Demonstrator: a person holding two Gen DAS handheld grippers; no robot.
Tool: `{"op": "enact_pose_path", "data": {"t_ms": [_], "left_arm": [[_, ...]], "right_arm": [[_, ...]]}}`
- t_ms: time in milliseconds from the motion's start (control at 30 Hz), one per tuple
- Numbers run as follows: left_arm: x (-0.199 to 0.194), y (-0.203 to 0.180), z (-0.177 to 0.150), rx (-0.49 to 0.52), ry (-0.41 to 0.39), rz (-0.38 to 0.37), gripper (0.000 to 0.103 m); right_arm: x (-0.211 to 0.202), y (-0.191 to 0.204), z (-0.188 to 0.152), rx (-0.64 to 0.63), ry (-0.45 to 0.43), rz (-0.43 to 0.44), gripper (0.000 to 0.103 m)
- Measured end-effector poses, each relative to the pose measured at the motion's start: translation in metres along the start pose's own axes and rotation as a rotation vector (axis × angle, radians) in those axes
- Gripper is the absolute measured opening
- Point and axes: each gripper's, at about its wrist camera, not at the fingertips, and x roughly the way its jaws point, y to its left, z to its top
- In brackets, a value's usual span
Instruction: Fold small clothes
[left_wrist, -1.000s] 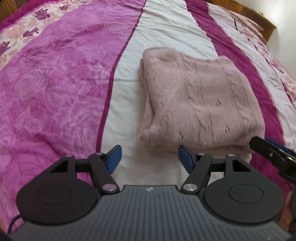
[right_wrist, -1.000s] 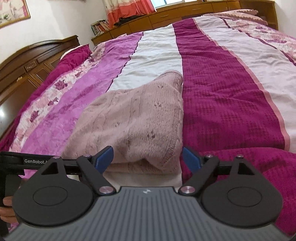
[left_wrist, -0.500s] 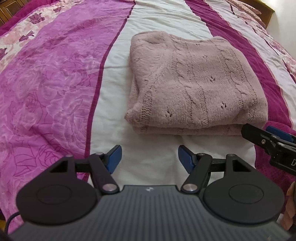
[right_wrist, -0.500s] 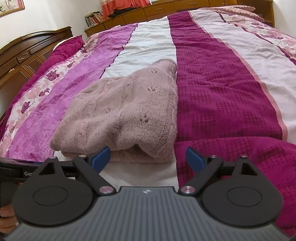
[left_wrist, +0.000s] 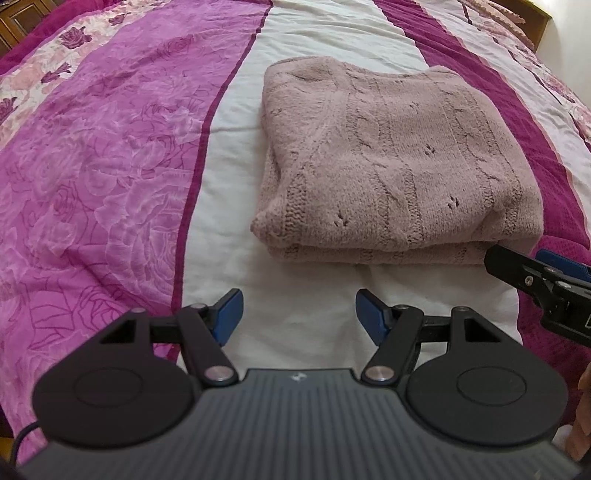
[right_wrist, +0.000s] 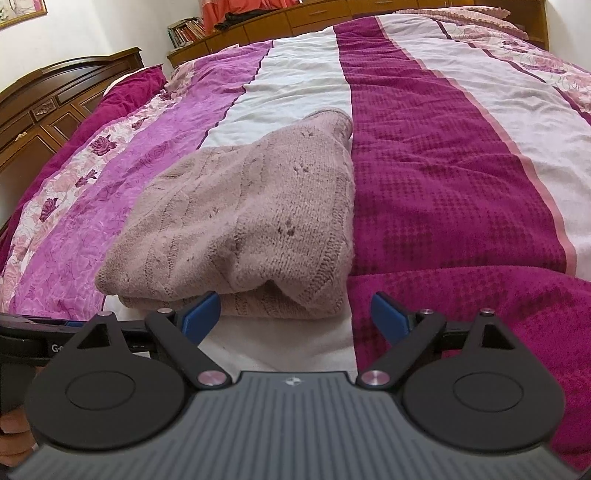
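The dusty-pink cable-knit sweater (left_wrist: 399, 162) lies folded into a compact rectangle on the striped bed cover (left_wrist: 110, 155). Left tongs (left_wrist: 299, 317) and right tongs (right_wrist: 295, 314) stand open, empty, just short of its near edge. Folding appears complete.

Folded pink sweater (right_wrist: 251, 229) on striped bedspread (right_wrist: 443, 166); right gripper (right_wrist: 295, 314) spread, empty, just short.

Left wrist view angled steeply down, right wrist view shallower, both close, sharing the folded sweater (left_wrist: 399, 162) on the bed (right_wrist: 443, 166)
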Motion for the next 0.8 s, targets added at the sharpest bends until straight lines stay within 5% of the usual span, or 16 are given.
{"op": "enact_pose_path", "data": {"t_ms": [800], "left_arm": [[0.0002,-0.001,0.0,0.004,0.004,0.001,0.069]], "right_arm": [[0.0007,-0.0002,-0.0006,0.001,0.002,0.0,0.093]]}}
